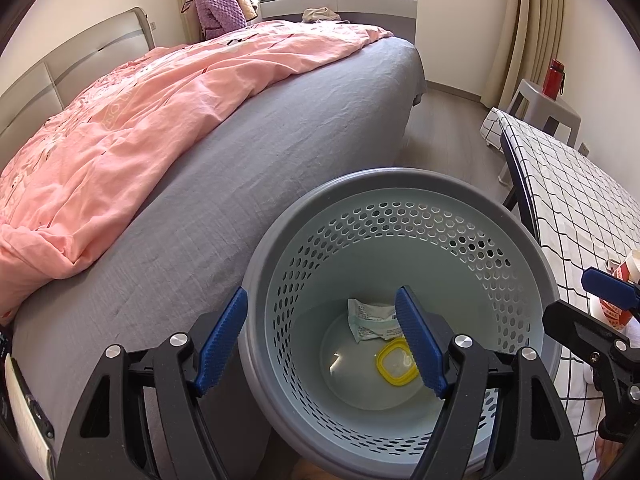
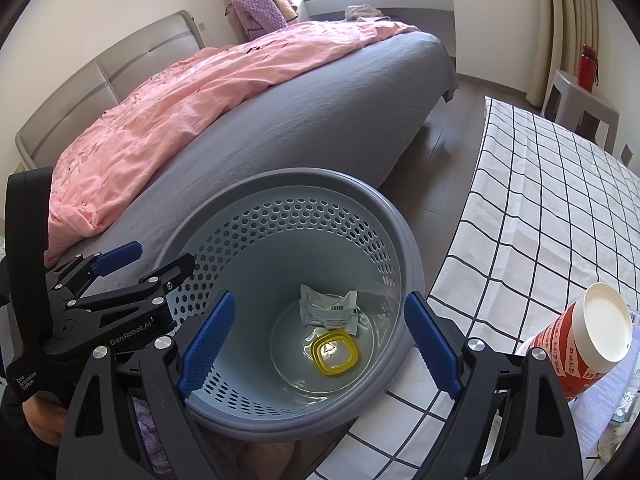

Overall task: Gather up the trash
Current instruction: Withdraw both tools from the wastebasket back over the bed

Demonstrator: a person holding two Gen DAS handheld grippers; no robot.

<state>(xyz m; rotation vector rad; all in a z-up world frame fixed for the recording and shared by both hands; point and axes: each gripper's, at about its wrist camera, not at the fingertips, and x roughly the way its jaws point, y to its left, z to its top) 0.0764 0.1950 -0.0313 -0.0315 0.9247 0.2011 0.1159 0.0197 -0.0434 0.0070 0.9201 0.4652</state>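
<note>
A grey perforated waste bin (image 1: 400,176) (image 2: 304,176) stands on the floor between the bed and the table. At its bottom lie a crumpled white wrapper (image 1: 370,318) (image 2: 328,312) and a clear lid with a yellow rim (image 1: 394,364) (image 2: 334,354). My left gripper (image 1: 320,344) (image 2: 156,260) hovers open over the bin's left rim and holds nothing. Open and empty too, my right gripper (image 2: 320,344) (image 1: 588,304) hangs above the bin's right side. A red and white paper cup (image 2: 580,340) (image 1: 628,268) lies on its side on the table, just right of the right gripper.
A bed (image 1: 280,140) with a grey sheet and a pink duvet (image 1: 140,112) runs along the left. The table with a checked cloth (image 2: 540,200) fills the right. Behind it a grey stool (image 2: 580,104) carries a red bottle (image 2: 587,66). Wooden floor shows between bed and table.
</note>
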